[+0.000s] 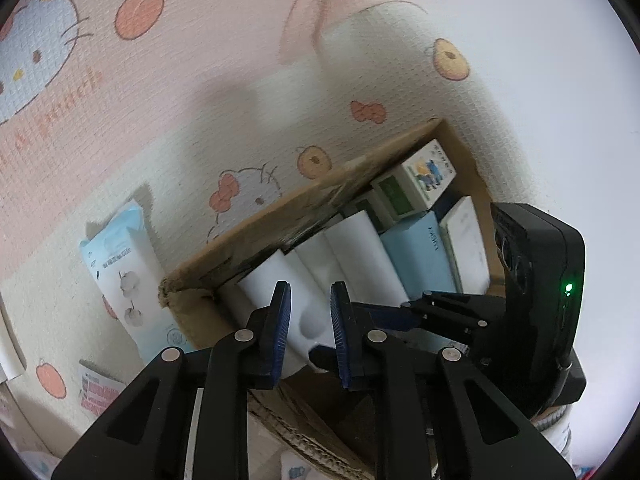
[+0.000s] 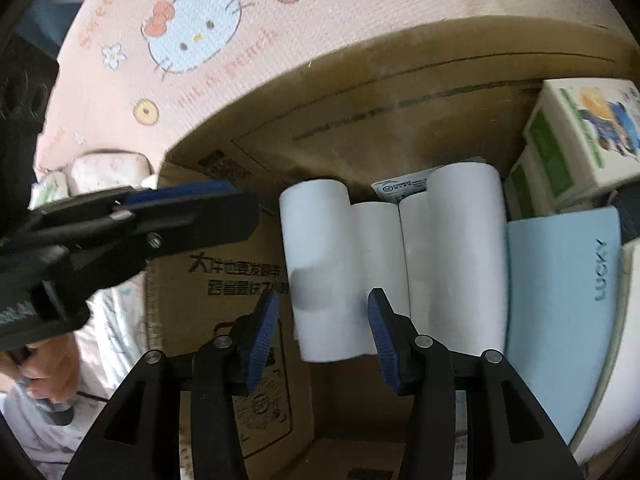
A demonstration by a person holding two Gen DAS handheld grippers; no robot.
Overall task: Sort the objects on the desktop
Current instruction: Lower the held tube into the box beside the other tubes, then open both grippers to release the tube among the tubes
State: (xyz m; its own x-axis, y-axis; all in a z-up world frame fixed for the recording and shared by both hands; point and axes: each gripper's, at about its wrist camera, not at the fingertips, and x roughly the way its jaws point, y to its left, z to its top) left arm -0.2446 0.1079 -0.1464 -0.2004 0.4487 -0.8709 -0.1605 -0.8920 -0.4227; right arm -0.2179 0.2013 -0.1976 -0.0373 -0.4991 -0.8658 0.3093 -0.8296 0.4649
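From the left wrist view, the left gripper (image 1: 310, 328) hangs steeply down over the near-left corner of the cardboard box (image 1: 256, 236), its blue pads partly closed with a white roll (image 1: 280, 288) showing in the gap between them. I cannot tell whether the pads press on it; there seems to be daylight on both sides. The right gripper (image 1: 416, 312) reaches in from the right, low over the same end of the box. Farther along, toward the box's far corner, sit a pale blue packet (image 1: 420, 256) and a green and white carton (image 1: 424, 176). A tissue pack (image 1: 120, 264) lies outside, beside the box's left wall, on the cartoon-print mat (image 1: 200, 80).

From the right wrist view, the right gripper (image 2: 324, 336) stands open, pitched down, its jaws straddling the near end of the leftmost roll (image 2: 316, 264) without touching it. 4 white rolls lie side by side against the far wall of the box (image 2: 360, 92), the blue packet (image 2: 560, 300) to their right. The left gripper (image 2: 180, 204) comes in level from the left edge.

To my eye the step is settling this roll snugly in its row (only 1 claw is needed). Best to keep the other clear, ease the roll flush against its neighbour, and lift straight up so nothing rolls.
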